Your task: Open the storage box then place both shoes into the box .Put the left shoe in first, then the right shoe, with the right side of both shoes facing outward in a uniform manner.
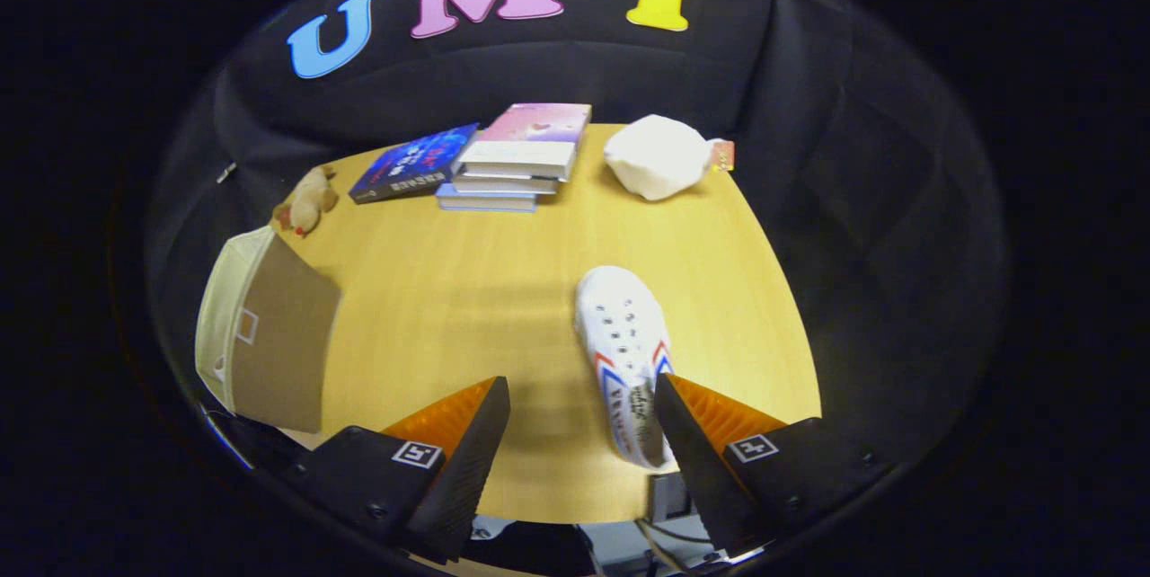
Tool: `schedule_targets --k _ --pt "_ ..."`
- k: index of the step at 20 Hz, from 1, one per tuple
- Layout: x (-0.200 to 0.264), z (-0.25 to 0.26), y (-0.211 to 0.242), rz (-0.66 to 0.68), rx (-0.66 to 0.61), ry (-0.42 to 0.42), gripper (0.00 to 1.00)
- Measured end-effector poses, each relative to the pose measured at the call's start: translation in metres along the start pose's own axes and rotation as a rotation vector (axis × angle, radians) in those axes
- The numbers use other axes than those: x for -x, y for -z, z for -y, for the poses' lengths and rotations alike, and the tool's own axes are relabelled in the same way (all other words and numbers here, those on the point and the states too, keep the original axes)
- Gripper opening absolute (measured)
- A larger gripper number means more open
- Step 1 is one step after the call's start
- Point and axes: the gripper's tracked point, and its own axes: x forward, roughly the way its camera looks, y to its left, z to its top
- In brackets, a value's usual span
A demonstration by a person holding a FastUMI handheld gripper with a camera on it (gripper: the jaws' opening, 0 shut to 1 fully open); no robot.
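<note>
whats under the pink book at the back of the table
The pink-covered book tops a stack of two more books lying on the yellow wooden table. Their covers are hidden. The open claw hovers nearer, one finger beside the white canvas shoe.

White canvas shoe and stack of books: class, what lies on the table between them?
Nothing: in the gripper view, bare wooden table separates the white canvas shoe from the stack of books.

A white canvas lace-up shoe with red and blue side stripes (626, 352) is lying on the wooden worktop (467, 289), toe pointing away, heel passing just inside the right finger of the wide-apart tongs (582, 411). A cream fabric storage box with a brown flap panel (260, 339) is sitting at the worktop's left edge, beyond the left finger; whether it is open is unclear.
</note>
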Motion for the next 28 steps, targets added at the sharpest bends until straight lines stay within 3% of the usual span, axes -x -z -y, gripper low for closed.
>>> schedule_targets --k 8,13,16,17,19,20,24,26,28 --pt "-0.06 0.078 0.032 -0.163 0.024 0.109 0.99" --pt "-0.083 0.081 0.048 -0.234 -0.005 0.106 0.97" --pt "-0.089 0.075 0.052 -0.247 -0.092 0.069 0.92" --pt "-0.092 0.072 0.053 -0.248 -0.116 0.051 0.88" --pt "-0.094 0.056 0.053 -0.242 -0.176 -0.001 0.68" --pt "-0.094 0.058 0.054 -0.235 -0.184 0.016 0.38" --pt "-0.096 0.065 0.053 -0.234 -0.253 0.06 0.3" --pt "-0.095 0.065 0.053 -0.225 -0.254 0.053 0.13" --pt "-0.09 0.057 0.057 -0.225 -0.243 0.018 0.09"
